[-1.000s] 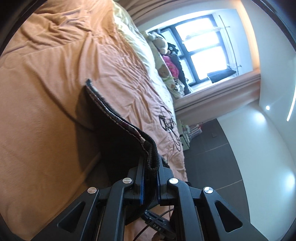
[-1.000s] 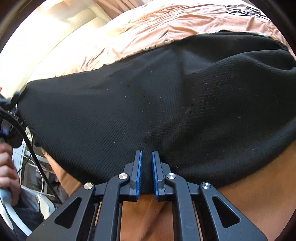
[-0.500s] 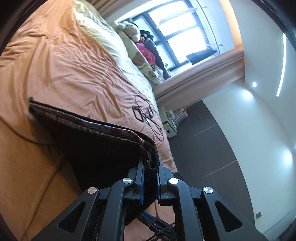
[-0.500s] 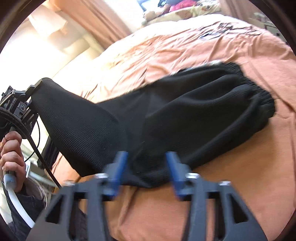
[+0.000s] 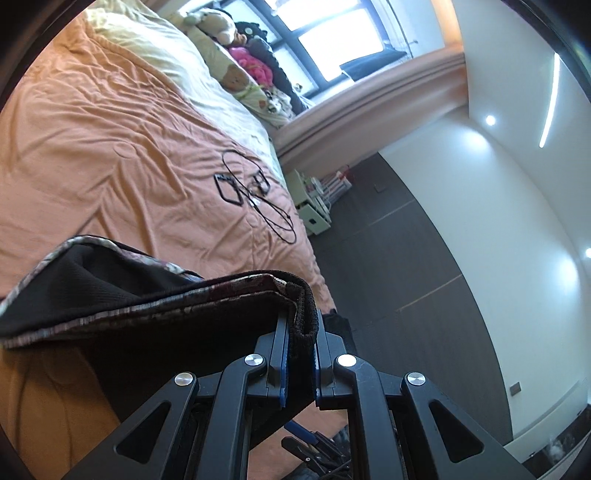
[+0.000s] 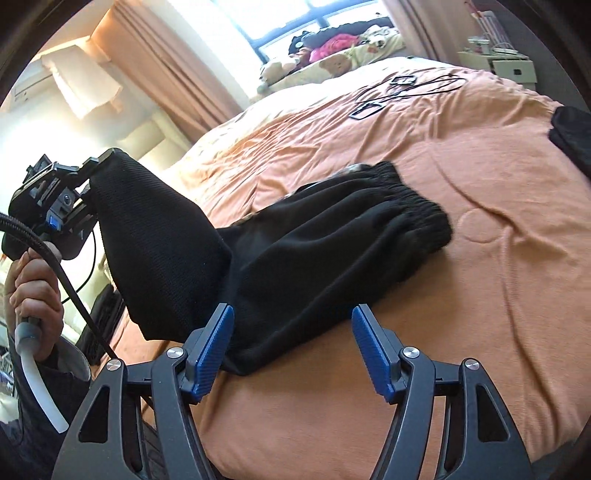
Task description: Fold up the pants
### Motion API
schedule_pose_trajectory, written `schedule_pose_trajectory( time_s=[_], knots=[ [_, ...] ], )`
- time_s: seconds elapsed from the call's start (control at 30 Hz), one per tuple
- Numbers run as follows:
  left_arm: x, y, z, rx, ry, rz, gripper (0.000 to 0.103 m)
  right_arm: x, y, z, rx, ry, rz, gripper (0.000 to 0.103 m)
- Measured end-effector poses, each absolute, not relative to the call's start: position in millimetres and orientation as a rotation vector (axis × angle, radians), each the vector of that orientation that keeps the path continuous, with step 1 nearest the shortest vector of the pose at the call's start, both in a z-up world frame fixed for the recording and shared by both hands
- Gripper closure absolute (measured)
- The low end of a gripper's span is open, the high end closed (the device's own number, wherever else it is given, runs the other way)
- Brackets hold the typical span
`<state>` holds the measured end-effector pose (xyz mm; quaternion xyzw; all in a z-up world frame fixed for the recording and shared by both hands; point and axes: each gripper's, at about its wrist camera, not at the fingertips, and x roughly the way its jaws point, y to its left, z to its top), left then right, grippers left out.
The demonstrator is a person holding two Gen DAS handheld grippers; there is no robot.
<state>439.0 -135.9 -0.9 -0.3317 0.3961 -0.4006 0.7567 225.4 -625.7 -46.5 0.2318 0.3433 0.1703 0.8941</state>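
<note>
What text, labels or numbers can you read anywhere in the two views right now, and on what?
None can be read.
Pants: black, no tag or print shows; the patterned lining has no letters.
Left gripper, right gripper: no markings visible.
Small items with cables on the bed: too small to read.
White cabinet: no legible label.

An orange bedspread (image 5: 110, 140) carries tangled black cables (image 5: 255, 192), with stuffed toys (image 5: 236, 48) by the window (image 5: 332, 33).

Black knit pants (image 6: 332, 236) lie bunched on the bedspread, one end lifted off it.
</note>
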Motion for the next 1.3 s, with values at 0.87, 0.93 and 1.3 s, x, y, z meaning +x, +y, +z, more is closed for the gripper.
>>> schedule_pose_trajectory(
  time_s=[0.87, 0.93, 1.3],
  knots=[
    [430, -317, -79, -0.559, 1.172, -1.009, 0.093, 171, -701, -68, 0.615, 0.712, 0.245, 0.038],
    [429, -325, -84, -0.553, 1.19, -1.013, 0.093, 168, -705, -68, 0.618, 0.713, 0.235, 0.038],
    [423, -303, -92, -0.507, 1.226, -0.977, 0.022, 176, -701, -71, 0.626, 0.733, 0.25, 0.038]
  ],
)
